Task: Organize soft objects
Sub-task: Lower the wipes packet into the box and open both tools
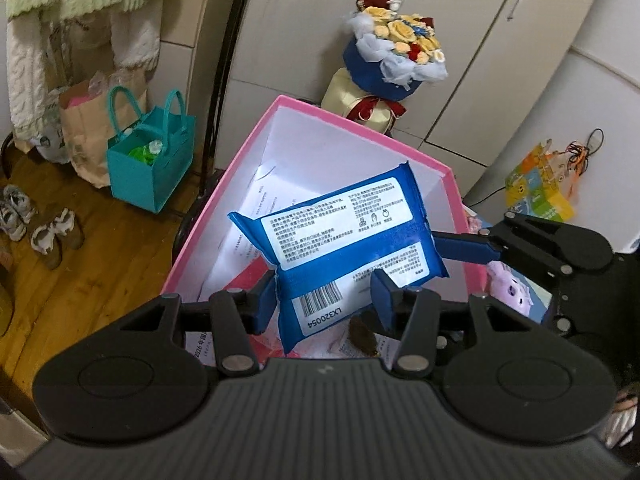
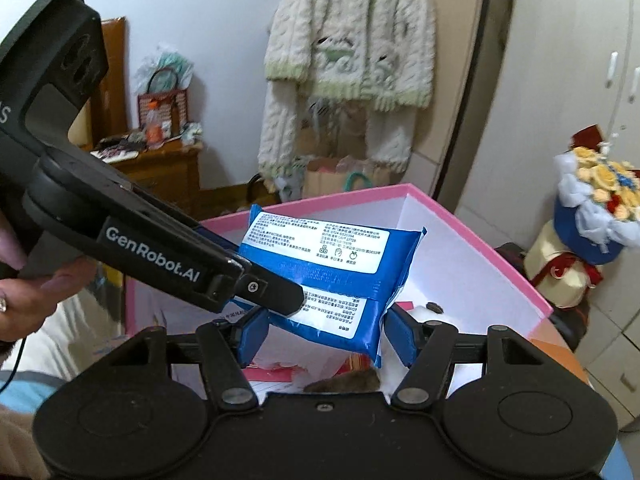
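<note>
— Hovering over the pink box (image 1: 440,168), the blue wipes pack (image 1: 344,240) hangs pinched in both tools: left tool (image 1: 324,300), right tool (image 2: 320,330).
— Best move?
— Lower it flat, release together. Papers (image 1: 248,208) and something small and brown already line the box.

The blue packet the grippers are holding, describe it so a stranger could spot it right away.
Find the big pink box with white inner walls. Above its opening, the left gripper and right gripper pinch a soft blue packet. Only it carries white printed labels and a barcode.
</note>
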Motion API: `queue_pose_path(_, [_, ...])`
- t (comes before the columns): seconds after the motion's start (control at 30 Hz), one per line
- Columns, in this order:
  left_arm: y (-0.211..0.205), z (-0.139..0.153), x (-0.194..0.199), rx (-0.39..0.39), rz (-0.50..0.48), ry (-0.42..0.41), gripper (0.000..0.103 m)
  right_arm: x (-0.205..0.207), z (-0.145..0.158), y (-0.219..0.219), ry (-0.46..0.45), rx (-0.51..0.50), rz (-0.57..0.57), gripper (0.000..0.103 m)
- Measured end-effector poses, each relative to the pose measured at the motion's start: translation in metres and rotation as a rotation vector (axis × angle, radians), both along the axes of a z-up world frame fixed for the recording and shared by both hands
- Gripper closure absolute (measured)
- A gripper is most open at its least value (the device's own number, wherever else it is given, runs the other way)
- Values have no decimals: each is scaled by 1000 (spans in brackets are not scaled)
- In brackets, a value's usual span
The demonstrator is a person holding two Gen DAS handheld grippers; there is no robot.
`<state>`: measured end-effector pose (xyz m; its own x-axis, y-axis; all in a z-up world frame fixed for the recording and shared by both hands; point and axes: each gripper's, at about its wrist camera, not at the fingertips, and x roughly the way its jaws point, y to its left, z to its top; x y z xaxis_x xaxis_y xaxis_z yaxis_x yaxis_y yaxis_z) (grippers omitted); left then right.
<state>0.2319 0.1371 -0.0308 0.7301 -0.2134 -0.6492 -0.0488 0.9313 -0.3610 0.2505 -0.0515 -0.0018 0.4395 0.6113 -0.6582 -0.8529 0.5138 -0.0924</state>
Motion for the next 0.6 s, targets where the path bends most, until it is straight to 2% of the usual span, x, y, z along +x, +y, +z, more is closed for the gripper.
queue_pose_path(0.17, [4,-8,4,-28,26,10,55,20,-10,-2,59,10,45,34])
queue_pose_path(0.23, [6,-9,6,-24,50,16,52,20,-13,-1,47,9,47,35])
queue_pose_path(0.33, [2,-7,5,26,53,3,51,24,-17,0,50,18,18,36])
queue_pose_path(0.43, [-4,-4,0,93,30,-18,43,18,-21,-1,7,20,-23,36])
queue_pose_path(0.5, [-8,-1,-8,139,29,-39,43,11,-21,-3,-37,15,-40,36])
queue_pose_path(0.6, [-8,5,-19,160,20,-55,43,0,-17,-9,-35,31,-49,37])
